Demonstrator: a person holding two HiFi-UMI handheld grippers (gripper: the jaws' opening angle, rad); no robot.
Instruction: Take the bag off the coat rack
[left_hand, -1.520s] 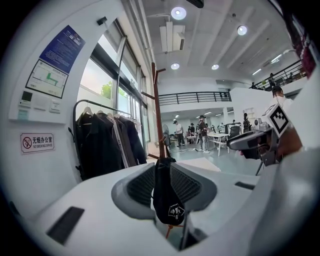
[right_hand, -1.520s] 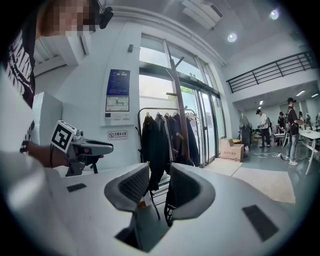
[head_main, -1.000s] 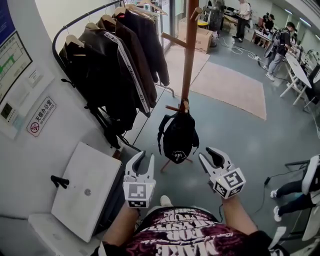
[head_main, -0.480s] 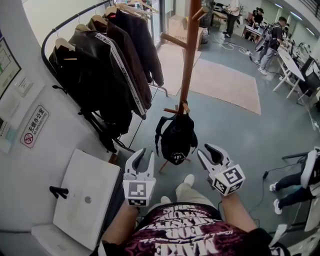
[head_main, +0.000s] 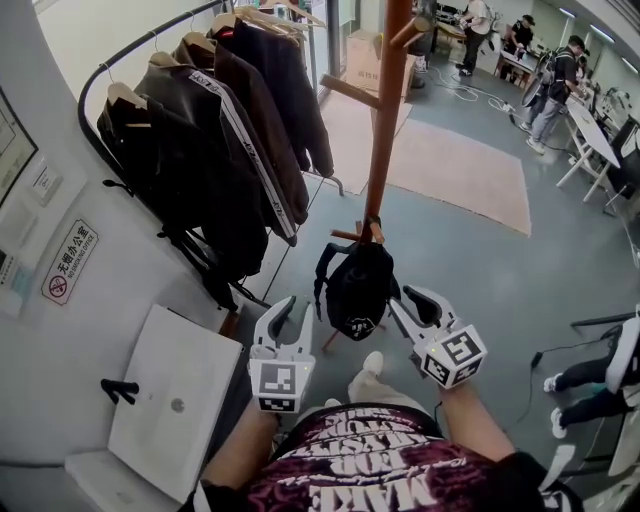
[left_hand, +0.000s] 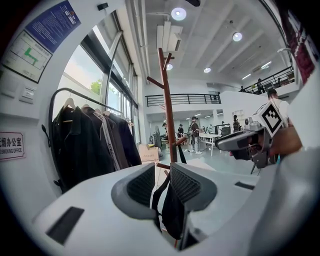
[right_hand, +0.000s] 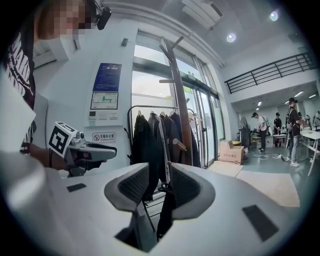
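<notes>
Brown wooden coat rack rises at upper centre. Its low peg carries the black backpack, mid-frame, just beyond and between the left hand-held gripper and right hand-held gripper, both released and empty. No-smoking sign, left edge, reads "无烟办公室".
</notes>
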